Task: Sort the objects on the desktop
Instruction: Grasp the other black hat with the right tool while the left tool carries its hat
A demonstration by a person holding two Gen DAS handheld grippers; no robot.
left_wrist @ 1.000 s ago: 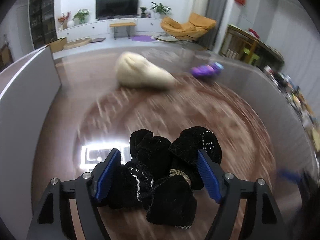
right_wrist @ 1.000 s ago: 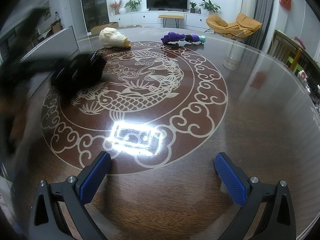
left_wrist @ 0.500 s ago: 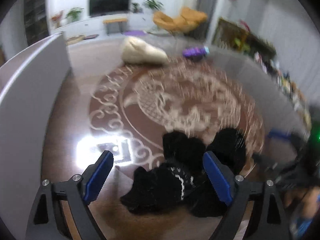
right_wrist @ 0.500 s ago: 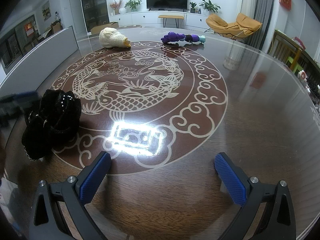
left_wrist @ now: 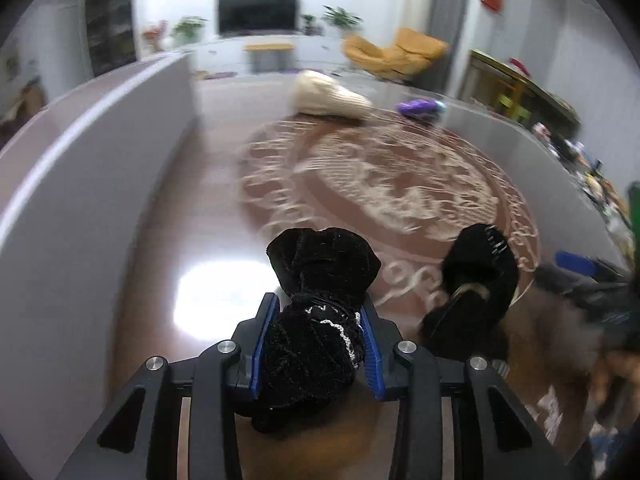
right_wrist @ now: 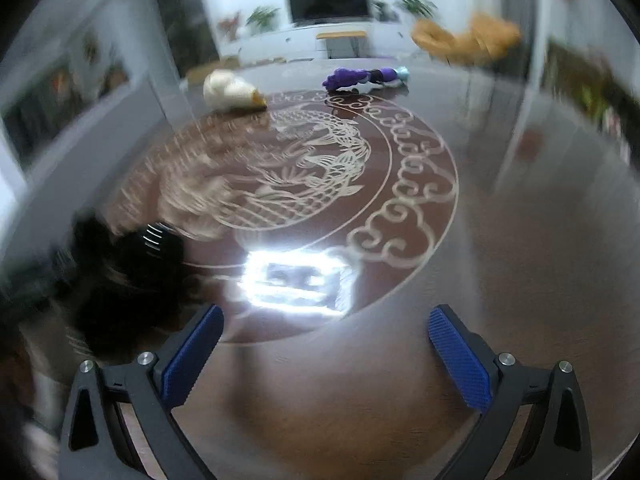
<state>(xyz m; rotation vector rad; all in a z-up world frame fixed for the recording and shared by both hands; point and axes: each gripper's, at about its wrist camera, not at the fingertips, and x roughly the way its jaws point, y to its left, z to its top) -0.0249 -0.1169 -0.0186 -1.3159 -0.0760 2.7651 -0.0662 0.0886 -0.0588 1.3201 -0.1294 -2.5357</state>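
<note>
Left wrist view, left tongs [left_wrist: 316,344] just closed on black velvet pouch [left_wrist: 316,320], neck pointing away

Left tongs [left_wrist: 318,338] clamped, right tongs [right_wrist: 326,354] agape

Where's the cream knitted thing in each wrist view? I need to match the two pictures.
Left wrist view: the cream knitted item lies at upper centre, at the far edge of the table's pattern, left of the purple toy.
Right wrist view: the same item lies upper left, again left of the purple toy.
Shared landmark: the black TV on the far wall.
</note>
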